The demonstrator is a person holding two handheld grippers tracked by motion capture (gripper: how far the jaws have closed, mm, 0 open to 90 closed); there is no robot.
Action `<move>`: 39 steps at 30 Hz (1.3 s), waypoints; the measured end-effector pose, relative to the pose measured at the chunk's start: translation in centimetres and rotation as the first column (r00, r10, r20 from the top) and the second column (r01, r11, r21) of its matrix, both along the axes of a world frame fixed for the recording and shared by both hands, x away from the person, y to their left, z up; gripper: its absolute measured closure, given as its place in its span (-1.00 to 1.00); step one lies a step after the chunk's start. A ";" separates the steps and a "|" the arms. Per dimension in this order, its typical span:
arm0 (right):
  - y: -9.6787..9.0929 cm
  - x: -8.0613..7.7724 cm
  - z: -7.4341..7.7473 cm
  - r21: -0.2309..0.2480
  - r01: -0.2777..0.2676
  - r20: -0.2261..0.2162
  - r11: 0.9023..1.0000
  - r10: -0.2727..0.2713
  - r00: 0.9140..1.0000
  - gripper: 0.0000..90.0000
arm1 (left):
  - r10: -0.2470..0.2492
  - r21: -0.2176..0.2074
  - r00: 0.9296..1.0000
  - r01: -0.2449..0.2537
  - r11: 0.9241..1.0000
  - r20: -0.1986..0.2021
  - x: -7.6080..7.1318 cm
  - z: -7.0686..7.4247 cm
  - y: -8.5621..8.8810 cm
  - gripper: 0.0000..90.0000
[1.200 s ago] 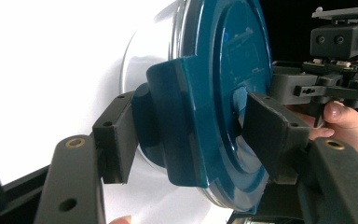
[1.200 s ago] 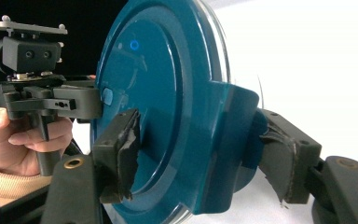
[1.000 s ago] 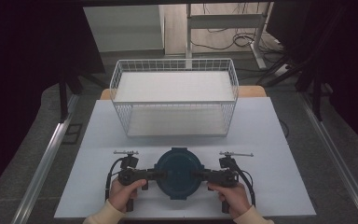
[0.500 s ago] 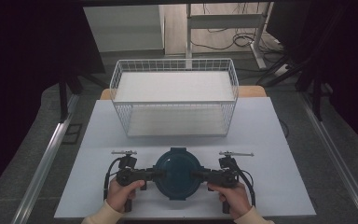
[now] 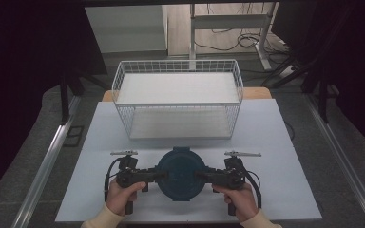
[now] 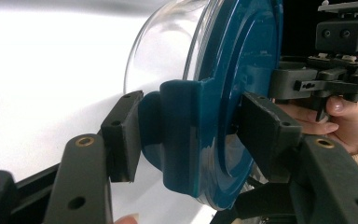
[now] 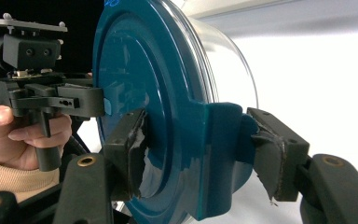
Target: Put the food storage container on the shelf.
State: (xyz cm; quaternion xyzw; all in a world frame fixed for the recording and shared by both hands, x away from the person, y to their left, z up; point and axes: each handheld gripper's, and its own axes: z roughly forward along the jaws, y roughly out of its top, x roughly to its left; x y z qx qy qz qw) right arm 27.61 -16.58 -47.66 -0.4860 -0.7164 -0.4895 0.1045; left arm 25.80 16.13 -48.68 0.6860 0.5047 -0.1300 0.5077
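A round container with a dark teal lid [image 5: 180, 173] and a clear bowl [image 6: 163, 42] sits at the near middle of the white table, lid facing up in the high view. My left gripper [image 5: 159, 175] comes in from the left and is shut on the lid's side latch tab [image 6: 179, 135]. From the right, my right gripper [image 5: 202, 175] is shut on the opposite latch tab [image 7: 214, 154]. In each gripper view one pad presses the lid's top and the other the tab's underside. Whether the bowl rests on the table or hangs just above it is unclear.
An empty white wire basket [image 5: 178, 103] stands across the far middle of the white table [image 5: 275, 156], a short way beyond the container. Bare tabletop lies to either side of the hands. Metal rails and dark floor flank the table.
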 end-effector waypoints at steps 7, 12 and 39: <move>0.0 0.1 1.3 -0.001 -0.011 0.041 1.000 0.011 0.999 -0.11 | 0.009 0.004 0.999 -0.009 1.000 0.036 -0.1 1.5 0.0 -0.06; 0.1 0.2 2.6 0.002 -0.018 0.083 1.000 0.017 0.996 -0.11 | 0.008 0.010 0.997 -0.009 1.000 0.071 0.0 2.7 0.1 -0.06; 1.0 3.7 10.6 -0.005 -0.029 0.219 1.000 0.029 0.975 -0.11 | 0.020 0.001 0.982 -0.020 1.000 0.188 3.5 10.6 1.0 -0.06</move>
